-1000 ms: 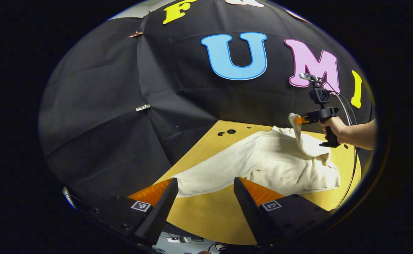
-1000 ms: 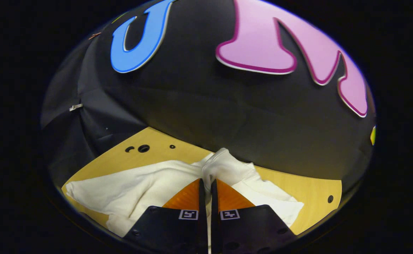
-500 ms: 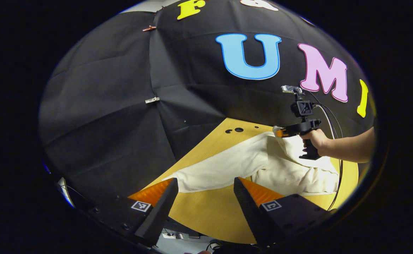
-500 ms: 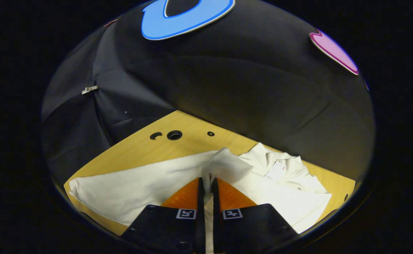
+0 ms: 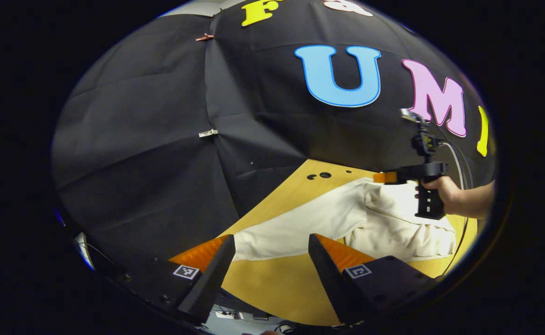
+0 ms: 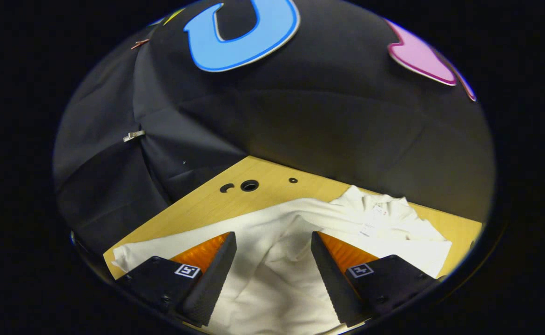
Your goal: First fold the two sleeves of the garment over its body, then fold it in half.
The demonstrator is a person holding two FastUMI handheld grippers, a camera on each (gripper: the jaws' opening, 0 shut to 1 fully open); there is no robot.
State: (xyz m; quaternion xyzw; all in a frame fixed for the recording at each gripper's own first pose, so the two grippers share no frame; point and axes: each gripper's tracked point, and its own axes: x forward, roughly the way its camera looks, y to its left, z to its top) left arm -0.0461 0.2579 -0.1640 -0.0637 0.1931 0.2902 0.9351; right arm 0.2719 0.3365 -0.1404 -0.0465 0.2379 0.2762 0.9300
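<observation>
A cream garment (image 6: 272, 260) lay across the wooden counter (image 6: 207, 204), one sleeve (image 6: 295, 232) folded over its body. The right tool (image 6: 272, 274) hung spread and empty above it; the left tool (image 5: 267, 270), also spread, faced the other sleeve (image 5: 295, 228), seemingly next.

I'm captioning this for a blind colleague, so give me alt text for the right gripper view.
The right tool hangs open above a cream garment spread over a light wooden table. One sleeve stretches out to the left, and the collar end with a tag lies to the right near a black cloth wall.
</observation>
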